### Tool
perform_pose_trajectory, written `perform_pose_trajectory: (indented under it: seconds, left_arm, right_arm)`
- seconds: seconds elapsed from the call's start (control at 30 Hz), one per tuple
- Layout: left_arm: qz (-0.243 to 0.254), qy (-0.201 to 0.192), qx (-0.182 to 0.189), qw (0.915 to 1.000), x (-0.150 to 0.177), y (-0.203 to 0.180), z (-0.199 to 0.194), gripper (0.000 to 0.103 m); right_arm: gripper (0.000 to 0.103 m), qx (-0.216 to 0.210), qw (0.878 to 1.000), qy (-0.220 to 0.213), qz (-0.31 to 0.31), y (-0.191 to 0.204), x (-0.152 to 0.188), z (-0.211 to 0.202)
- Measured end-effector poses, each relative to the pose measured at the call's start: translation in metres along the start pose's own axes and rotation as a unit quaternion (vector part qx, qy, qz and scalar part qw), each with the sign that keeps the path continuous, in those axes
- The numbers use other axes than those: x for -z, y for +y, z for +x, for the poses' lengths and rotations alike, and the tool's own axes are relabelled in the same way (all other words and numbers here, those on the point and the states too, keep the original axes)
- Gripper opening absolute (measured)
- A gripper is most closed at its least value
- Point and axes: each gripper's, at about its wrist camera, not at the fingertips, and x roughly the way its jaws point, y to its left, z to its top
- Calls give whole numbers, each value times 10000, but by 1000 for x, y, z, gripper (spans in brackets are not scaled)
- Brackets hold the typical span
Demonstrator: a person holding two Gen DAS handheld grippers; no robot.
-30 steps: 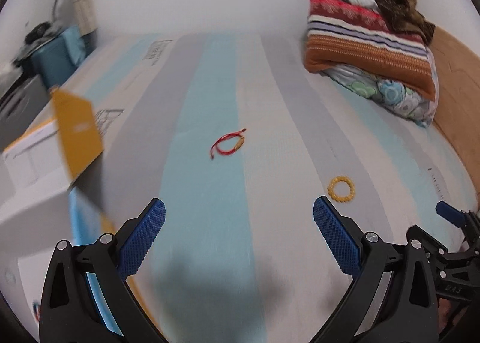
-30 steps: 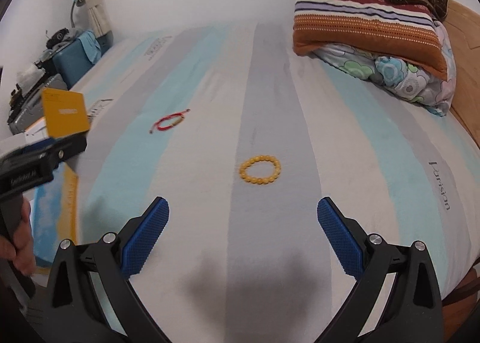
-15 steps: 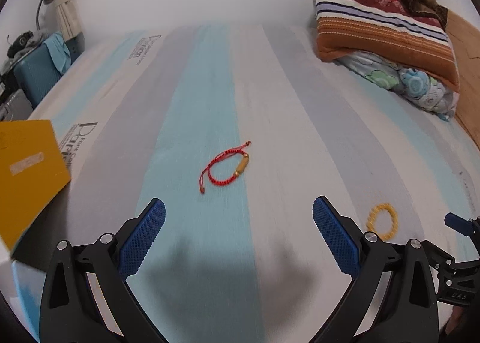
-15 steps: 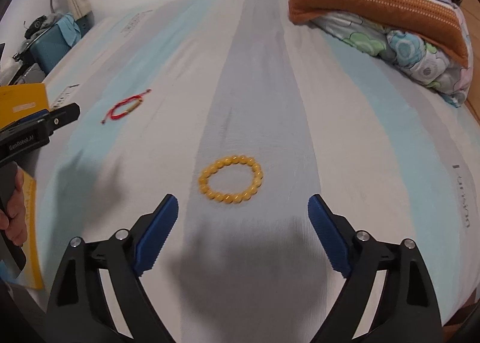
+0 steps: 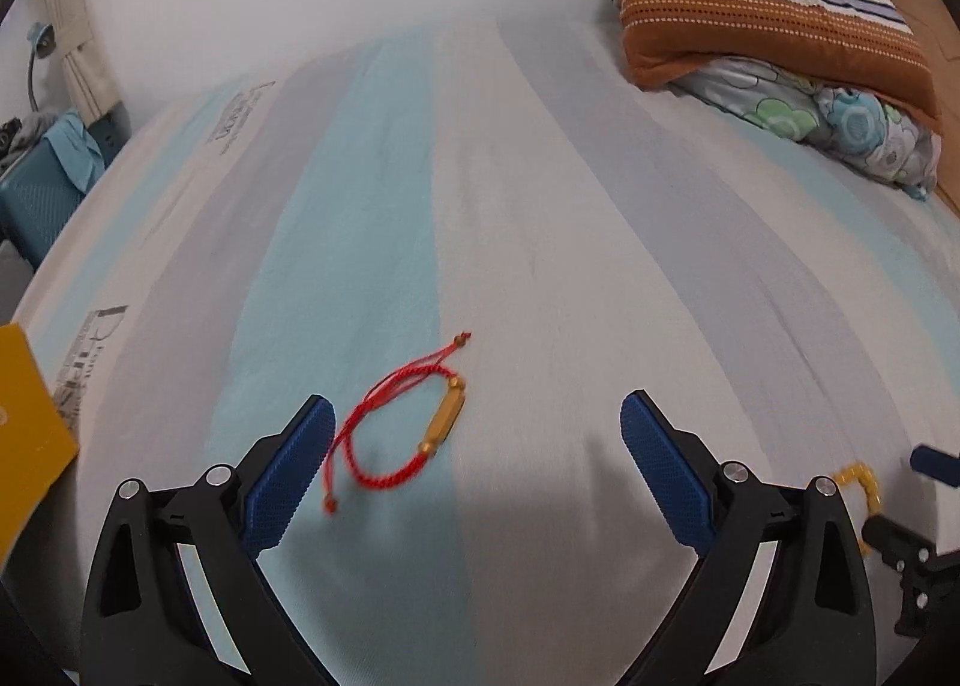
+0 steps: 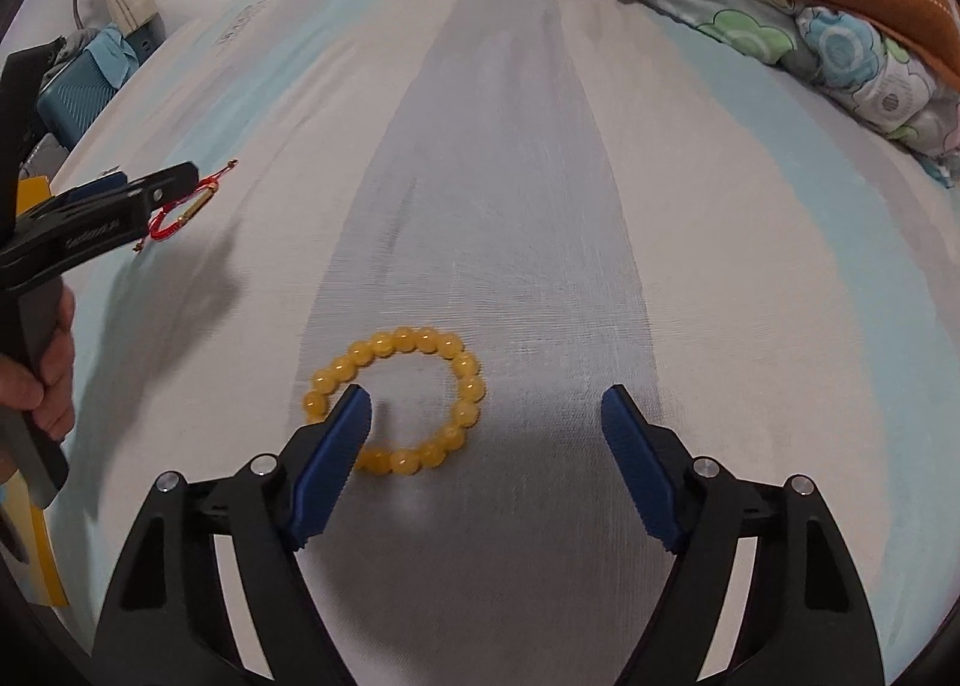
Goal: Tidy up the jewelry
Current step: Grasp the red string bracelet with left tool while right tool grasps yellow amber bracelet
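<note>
Left wrist view
- Left gripper (image 5: 474,446): jaws are spread wide and nothing is gripped; it is held low over the striped bedsheet (image 5: 540,206).
- Red cord bracelet (image 5: 396,428): it is laid flat on the sheet, between the two blue pads and nearer the left-hand pad (image 5: 288,470). Whether that pad touches the cord cannot be told. A gold tube bead is seen on the loop's right side; two loose cord tails are seen, one trailing toward the camera, one away.
- Yellow bead bracelet (image 5: 861,482): only partly seen at the lower right edge, beside a part of the right gripper.
- Folded bedding (image 5: 768,26): stacked at the far right corner of the bed.
- Yellow card (image 5: 24,434): seen at the left edge.

Right wrist view
- Right gripper (image 6: 483,446): jaws are released and wide apart; nothing is grasped.
- Yellow bead bracelet (image 6: 462,380): laid as a closed ring on a grey stripe. The left-hand pad (image 6: 336,458) overlaps the ring's near-left arc; the right-hand pad stands well clear of it.
- Left gripper (image 6: 156,194): seen from the side at the left edge, held in a hand (image 6: 42,380), its tip over the red cord bracelet (image 6: 180,215).
</note>
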Motion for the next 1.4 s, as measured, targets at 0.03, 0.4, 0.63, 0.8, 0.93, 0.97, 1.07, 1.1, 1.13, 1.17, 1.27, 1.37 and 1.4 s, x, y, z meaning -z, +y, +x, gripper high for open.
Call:
perform_pose_trajectory:
  seconds: [0.03, 0.4, 0.63, 0.8, 0.93, 0.97, 1.07, 1.1, 1.13, 1.17, 1.27, 1.37, 1.4]
  left_arm:
    - [-15, 9, 13, 10000, -1, 0, 4, 94]
    - [-132, 564, 103, 9983, 9, 0, 53, 71]
    - [-216, 595, 187, 9978, 12, 2, 52, 44]
    - [-222, 630, 121, 9977, 16, 0, 49, 15]
    - [-80, 666, -26, 9977, 17, -7, 45, 8]
    - [-70, 678, -44, 9977, 17, -9, 42, 8]
    - [-76, 758, -46, 9971, 18, -9, 33, 8]
    - [-118, 791, -8, 9968, 18, -8, 30, 8]
    - [-170, 818, 36, 9965, 18, -6, 26, 8]
    - [-205, 817, 50, 9964, 18, -5, 20, 8]
    - [-265, 763, 47, 9967, 18, -2, 6, 8]
    - [-322, 714, 54, 9969, 18, -1, -13, 8]
    - [-343, 712, 66, 9969, 19, 0, -17, 8]
  right_arm:
    - [73, 28, 10000, 16, 2, -1, 0, 3]
    - [56, -3, 10000, -34, 36, -5, 4, 12]
    - [34, -48, 9999, -41, 105, -11, 8, 10]
    - [20, -74, 9998, -21, 184, -13, 10, 8]
    - [9, -90, 9997, -19, 239, -14, 10, 6]
    - [9, -120, 9996, -19, 272, -15, 10, 5]
    - [9, -232, 9992, -75, 323, -17, 9, -4]
    - [9, -243, 9991, -113, 333, -17, 9, -7]
    - [9, -265, 9989, -156, 350, -17, 9, -12]
    - [9, -298, 9987, -189, 365, -16, 9, -17]
    - [9, -337, 9982, -310, 384, -16, 8, -30]
    - [9, -361, 9977, -406, 397, -13, 8, -45]
    - [9, -367, 9976, -442, 396, -12, 8, -50]
